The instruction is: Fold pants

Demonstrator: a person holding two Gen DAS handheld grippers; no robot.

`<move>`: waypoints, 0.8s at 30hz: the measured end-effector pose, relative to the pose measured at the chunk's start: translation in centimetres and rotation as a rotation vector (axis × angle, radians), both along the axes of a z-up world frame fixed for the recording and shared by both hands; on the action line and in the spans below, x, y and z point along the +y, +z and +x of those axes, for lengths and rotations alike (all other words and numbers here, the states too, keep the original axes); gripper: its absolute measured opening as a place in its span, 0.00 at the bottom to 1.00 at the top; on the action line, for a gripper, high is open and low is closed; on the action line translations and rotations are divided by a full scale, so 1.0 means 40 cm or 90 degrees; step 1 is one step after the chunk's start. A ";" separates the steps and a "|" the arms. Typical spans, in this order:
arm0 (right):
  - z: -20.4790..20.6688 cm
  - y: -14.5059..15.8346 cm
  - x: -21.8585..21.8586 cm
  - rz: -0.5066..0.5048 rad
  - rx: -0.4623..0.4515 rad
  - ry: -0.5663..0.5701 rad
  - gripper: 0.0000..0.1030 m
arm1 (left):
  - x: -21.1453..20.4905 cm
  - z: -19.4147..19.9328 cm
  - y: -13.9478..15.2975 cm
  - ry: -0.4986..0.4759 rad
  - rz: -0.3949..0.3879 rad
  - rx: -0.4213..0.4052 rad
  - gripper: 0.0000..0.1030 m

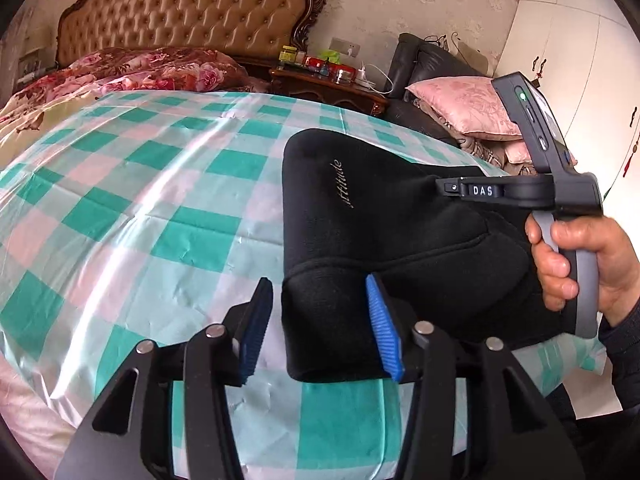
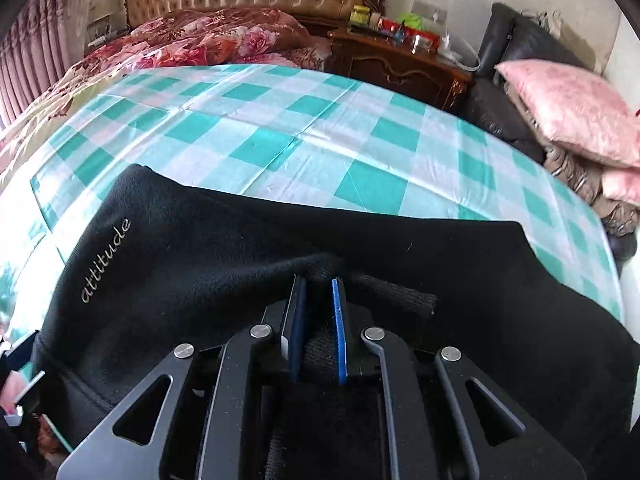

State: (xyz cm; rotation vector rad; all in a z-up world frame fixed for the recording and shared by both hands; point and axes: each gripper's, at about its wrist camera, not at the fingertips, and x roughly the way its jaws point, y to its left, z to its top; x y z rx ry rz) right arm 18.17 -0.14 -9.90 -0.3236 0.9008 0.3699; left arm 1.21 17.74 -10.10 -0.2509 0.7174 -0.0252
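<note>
Pants (image 1: 400, 240): black, folded into a thick bundle, laid on the bed near its front right part; pale "attitude" lettering is seen on the upper layer.
Bed cover (image 1: 140, 200): glossy green, white and pink check, on which the pants are rested.
Left hand-held gripper (image 1: 320, 328): jaws are spread; the folded near corner of the pants is found between the blue pads, the right pad is seen against the cloth while the left pad (image 1: 256, 332) is held clear of it, over the cover.
Right hand-held gripper (image 2: 318, 320): jaws are pressed nearly together, a fold of the black cloth being pinched between the pads at the near edge of the bundle.
Right hand (image 1: 580, 264): seen in the left wrist view, wrapped round the grey handle of the right unit, over the right side of the pants.
Surroundings: a tufted headboard (image 1: 184, 8), a floral quilt (image 1: 140, 68), a dark nightstand (image 1: 328, 88) and a pink pillow (image 1: 464, 104) are noted behind.
</note>
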 end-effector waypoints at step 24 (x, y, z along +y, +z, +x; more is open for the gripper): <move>-0.128 0.005 -0.117 0.032 -0.039 -0.013 0.10 | 0.003 0.039 0.123 -0.004 0.019 -0.050 0.48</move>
